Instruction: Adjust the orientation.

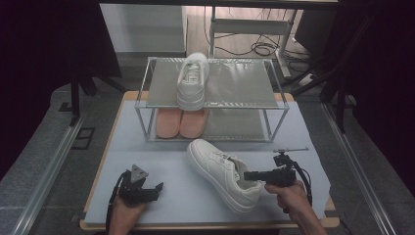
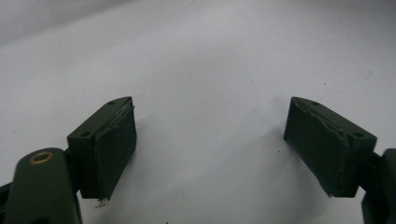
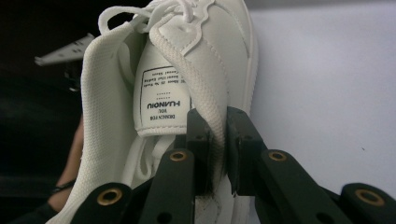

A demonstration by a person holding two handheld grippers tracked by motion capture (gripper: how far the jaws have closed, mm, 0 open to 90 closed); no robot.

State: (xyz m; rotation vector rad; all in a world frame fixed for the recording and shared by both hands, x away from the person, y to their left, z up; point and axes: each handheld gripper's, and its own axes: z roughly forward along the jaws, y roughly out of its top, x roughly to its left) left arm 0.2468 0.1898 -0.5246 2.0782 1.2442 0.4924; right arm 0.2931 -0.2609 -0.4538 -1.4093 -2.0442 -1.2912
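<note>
A white sneaker [image 1: 222,172] lies on the pale mat in front of the rack, toe toward the rack, heel toward the person. My right gripper [image 1: 250,176] is shut on the collar edge of this white sneaker [image 3: 177,70]; in the right gripper view the padded rim is pinched between the two black pads [image 3: 243,140]. At the mat's front left my left gripper [image 1: 155,188] rests low with its jaws wide apart; its fingers [image 2: 112,144] have only bare mat between them. A second white sneaker [image 1: 192,81] stands on the rack's top shelf.
The two-tier metal rack [image 1: 161,83] stands at the back of the mat, with a pair of pink slippers [image 1: 180,122] on its lower shelf. The wooden table edge [image 1: 205,226] runs along the front. Dark curtains and metal rails flank the table.
</note>
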